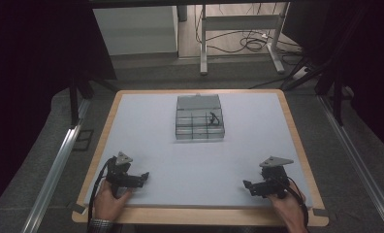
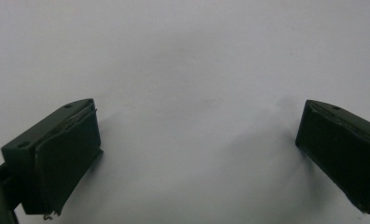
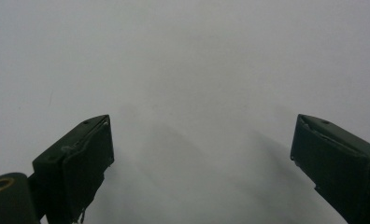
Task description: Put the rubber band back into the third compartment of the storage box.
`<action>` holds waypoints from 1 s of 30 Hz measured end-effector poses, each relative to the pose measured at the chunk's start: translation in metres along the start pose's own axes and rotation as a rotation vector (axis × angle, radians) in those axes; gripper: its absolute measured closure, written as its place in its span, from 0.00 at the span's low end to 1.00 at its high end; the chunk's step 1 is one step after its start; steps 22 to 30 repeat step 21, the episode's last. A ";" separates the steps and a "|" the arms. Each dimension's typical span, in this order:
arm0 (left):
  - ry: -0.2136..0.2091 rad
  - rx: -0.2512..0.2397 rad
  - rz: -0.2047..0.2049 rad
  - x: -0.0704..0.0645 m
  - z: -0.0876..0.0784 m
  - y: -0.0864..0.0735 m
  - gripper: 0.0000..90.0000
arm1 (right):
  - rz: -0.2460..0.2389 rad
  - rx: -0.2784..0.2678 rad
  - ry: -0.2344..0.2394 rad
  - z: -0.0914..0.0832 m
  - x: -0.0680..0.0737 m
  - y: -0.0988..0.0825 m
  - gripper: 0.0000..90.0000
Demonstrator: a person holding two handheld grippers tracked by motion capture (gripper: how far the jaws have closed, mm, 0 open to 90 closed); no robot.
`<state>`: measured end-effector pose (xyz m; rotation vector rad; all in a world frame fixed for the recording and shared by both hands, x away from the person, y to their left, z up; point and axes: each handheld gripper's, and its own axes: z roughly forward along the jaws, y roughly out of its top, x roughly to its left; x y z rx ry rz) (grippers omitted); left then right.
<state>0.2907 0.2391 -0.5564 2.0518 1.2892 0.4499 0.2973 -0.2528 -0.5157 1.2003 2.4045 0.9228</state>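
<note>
A: Where were the two grippers at that moment?

B: Both sat low in the high view. The left gripper (image 1: 142,177) was at the lower left of the frame, held in the person's left hand (image 1: 108,203), and the right gripper (image 1: 248,186) was at the lower right, held in the right hand (image 1: 288,208). Each rested over the pale mat (image 1: 195,165) that covered the desk (image 1: 296,141), and they pointed inward toward each other, well apart.

A: And the fingers?

B: Spread wide on both. In the left gripper view one black finger (image 2: 57,158) stood at the lower left and the other at the lower right, with bare pale mat between them. The right gripper view showed the same: a finger (image 3: 78,163) at the lower left, its partner at the far right, gripping nothing.

A: Where was the box?

B: A clear compartment box (image 1: 200,118) lay in the upper middle of the high view, near the far edge of the mat, well apart from both grippers. Its lid stood open toward the back, and a small dark item (image 1: 212,119) sat in one of its right-hand compartments; I could not tell what it was
</note>
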 end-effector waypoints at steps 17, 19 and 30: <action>0.000 0.000 0.000 0.000 0.000 0.000 0.00 | -0.046 -0.149 -0.047 0.009 0.011 -0.029 0.04; 0.001 0.000 0.001 0.000 0.000 0.000 0.00 | -0.044 -0.157 -0.050 0.008 0.011 -0.030 0.04; 0.000 0.000 0.001 0.000 0.000 0.000 0.00 | -0.043 -0.161 -0.054 0.008 0.011 -0.031 0.04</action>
